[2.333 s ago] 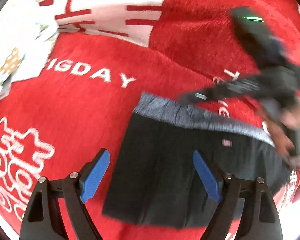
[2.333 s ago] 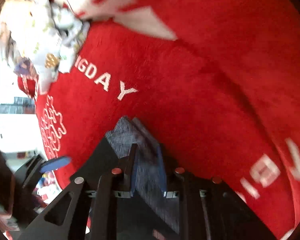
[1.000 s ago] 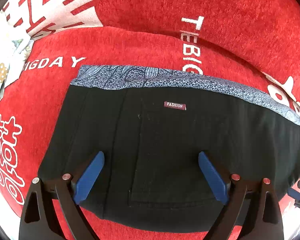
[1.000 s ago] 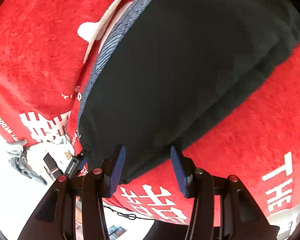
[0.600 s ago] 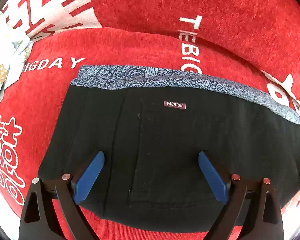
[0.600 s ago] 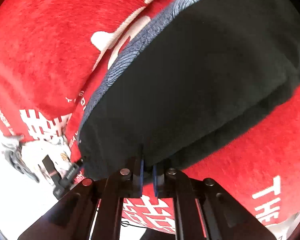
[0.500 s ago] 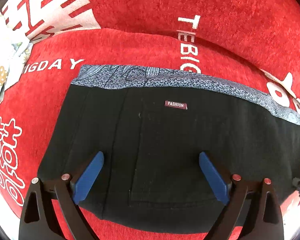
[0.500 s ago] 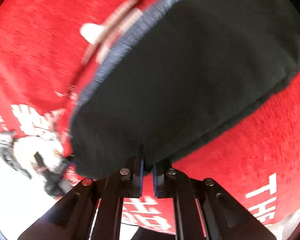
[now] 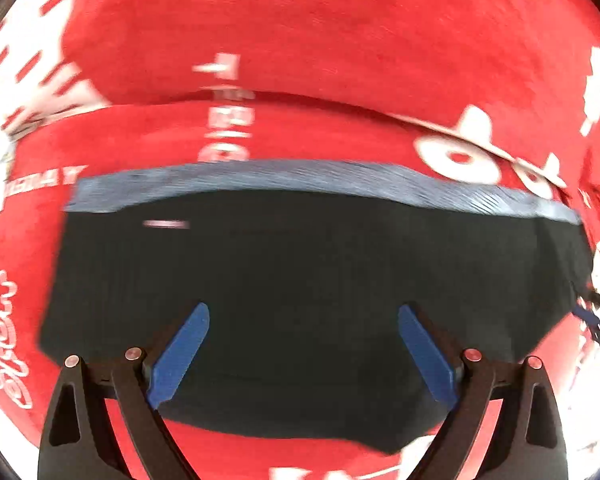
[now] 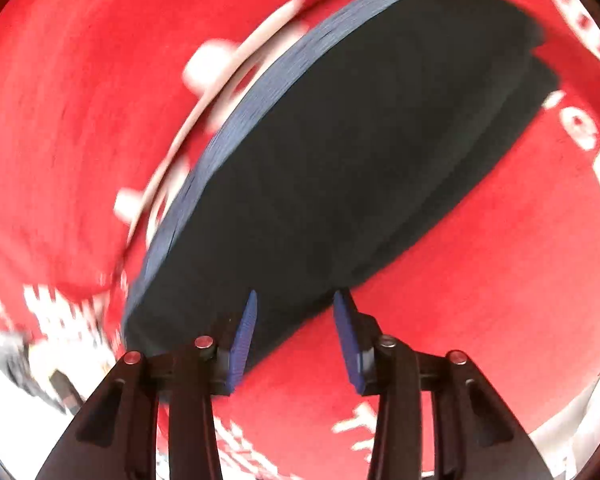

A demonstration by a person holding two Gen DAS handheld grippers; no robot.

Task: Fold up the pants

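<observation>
Black pants (image 9: 300, 280) lie folded flat on a red blanket (image 9: 320, 40), grey waistband (image 9: 300, 180) farthest away. Left tool (image 9: 303, 354) hovers above, spread wide; right tool (image 10: 295, 330), also spread, grips nothing at the near edge. Best finish: lift both tools away cleanly without snagging cloth.

Both wrist cameras look down closely on the same folded black pants (image 9: 300, 280) (image 10: 360, 152), from different sides.

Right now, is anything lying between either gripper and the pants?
Nothing visible. The left gripper hangs open over the black pants, and the right gripper is open at their near edge. Only the red blanket lies around them.
</observation>
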